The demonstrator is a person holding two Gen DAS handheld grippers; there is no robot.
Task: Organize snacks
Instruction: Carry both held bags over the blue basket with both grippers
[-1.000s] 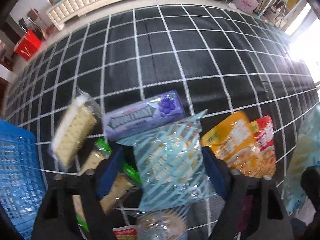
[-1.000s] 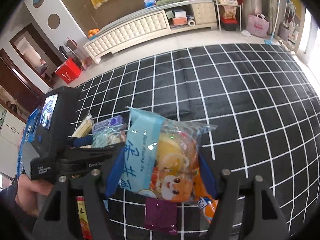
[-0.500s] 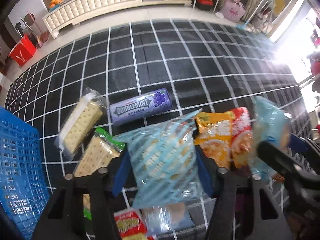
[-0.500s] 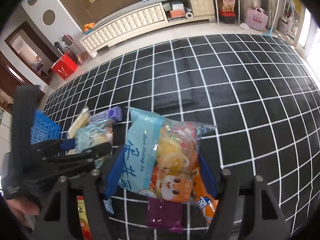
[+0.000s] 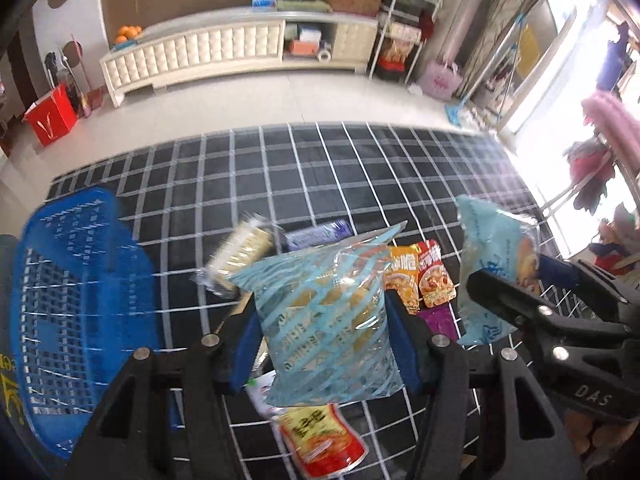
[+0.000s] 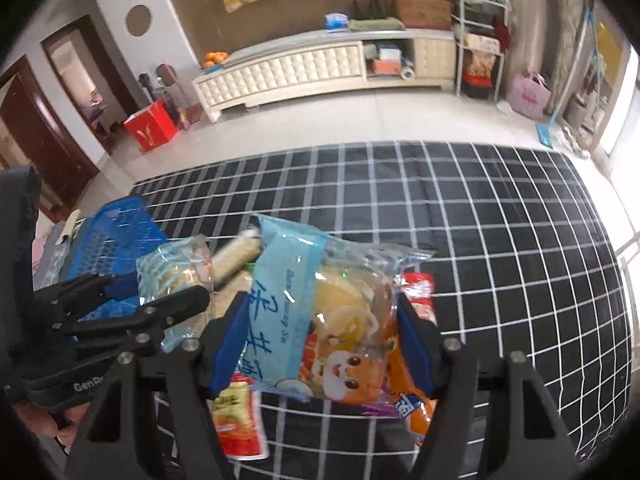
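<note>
My left gripper (image 5: 326, 340) is shut on a clear bag with light-blue stripes (image 5: 328, 320), held above the black checked mat (image 5: 320, 168). My right gripper (image 6: 322, 332) is shut on a light-blue snack bag with a cartoon cat (image 6: 320, 312); that bag (image 5: 492, 268) also shows at the right of the left wrist view. A blue plastic basket (image 5: 76, 300) stands on the mat to the left, and the same basket (image 6: 108, 232) shows in the right wrist view. On the mat lie a cracker pack (image 5: 236, 256), a purple gum pack (image 5: 320, 232), orange and red sachets (image 5: 420, 276) and a red pouch (image 5: 320, 440).
A white tufted cabinet (image 5: 224, 52) lines the far wall, with a red box (image 5: 50, 120) on the pale floor left of it. Shelves and bags (image 5: 404, 48) crowd the far right. A hand (image 6: 48, 424) holds the left gripper's body. The mat's far half is bare.
Both grippers have lifted with their bags and tilted up, so the room's far wall now shows. The left gripper has swung leftward; more of the blue basket is in view.
</note>
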